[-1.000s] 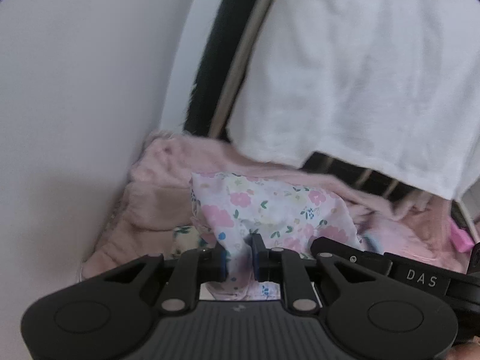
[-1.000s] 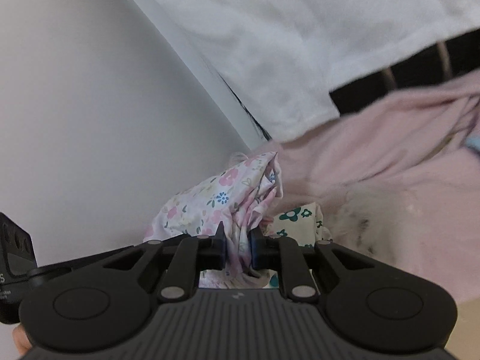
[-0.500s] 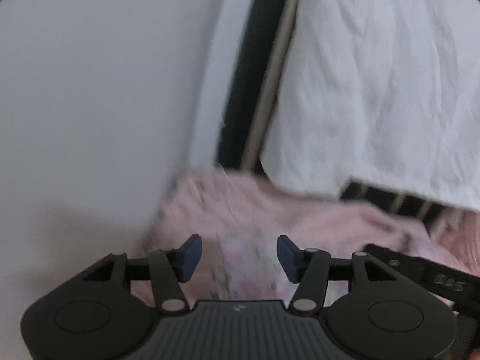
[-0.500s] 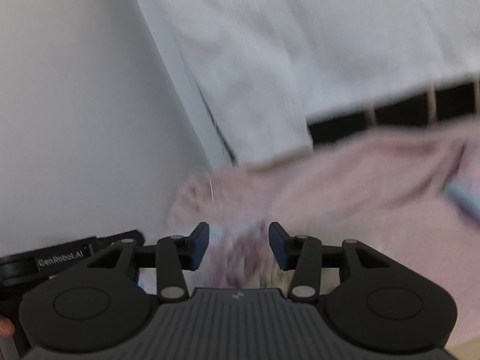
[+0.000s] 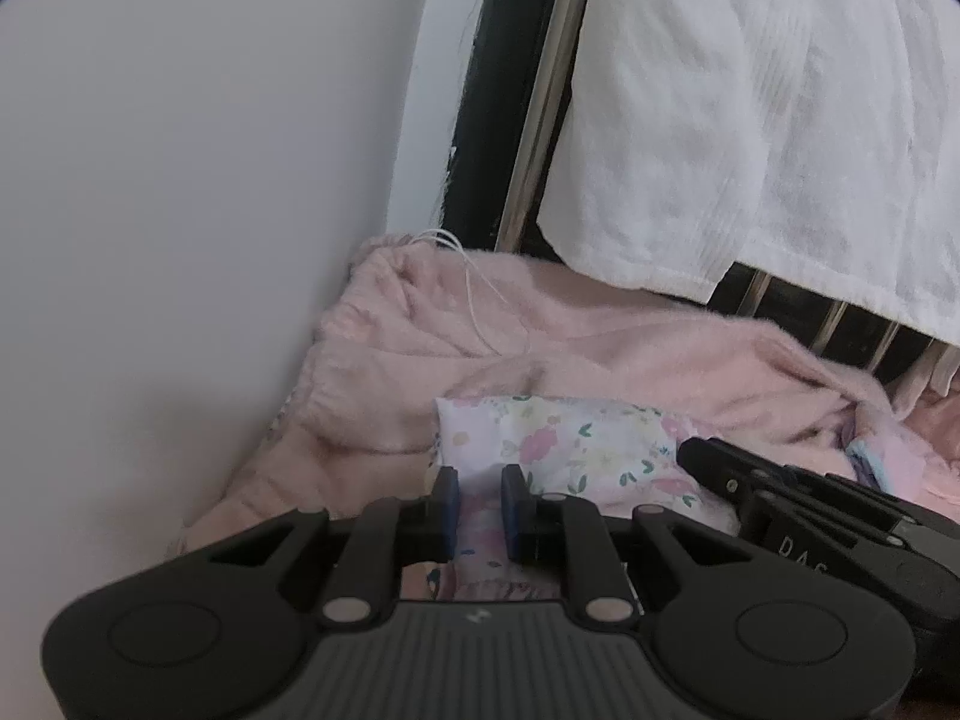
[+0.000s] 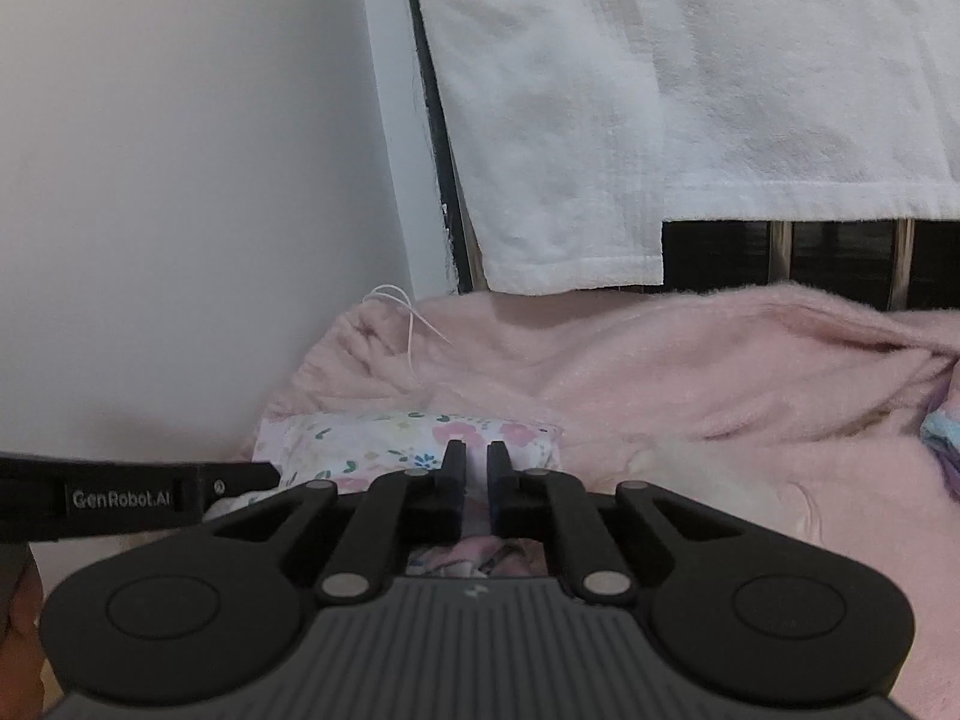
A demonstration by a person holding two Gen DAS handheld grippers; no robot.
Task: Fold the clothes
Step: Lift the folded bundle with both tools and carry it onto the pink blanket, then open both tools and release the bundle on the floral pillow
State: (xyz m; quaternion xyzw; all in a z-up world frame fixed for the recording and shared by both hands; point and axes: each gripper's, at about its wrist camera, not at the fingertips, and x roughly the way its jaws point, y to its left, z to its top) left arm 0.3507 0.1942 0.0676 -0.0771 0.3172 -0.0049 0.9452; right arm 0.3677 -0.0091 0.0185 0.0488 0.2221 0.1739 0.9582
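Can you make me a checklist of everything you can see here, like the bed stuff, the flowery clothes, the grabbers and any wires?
Surface: rumpled pink fleece blanket.
Job's things: floral garment, folded into a small bundle on the blanket.
Clutter: a bit of light blue cloth at the right edge.
Grippers: left gripper and right gripper both shut on the floral garment's near edge.
Cables: thin white cord looped on the blanket by the wall.
Surroundings: white wall; white towel hanging over a dark slatted frame.
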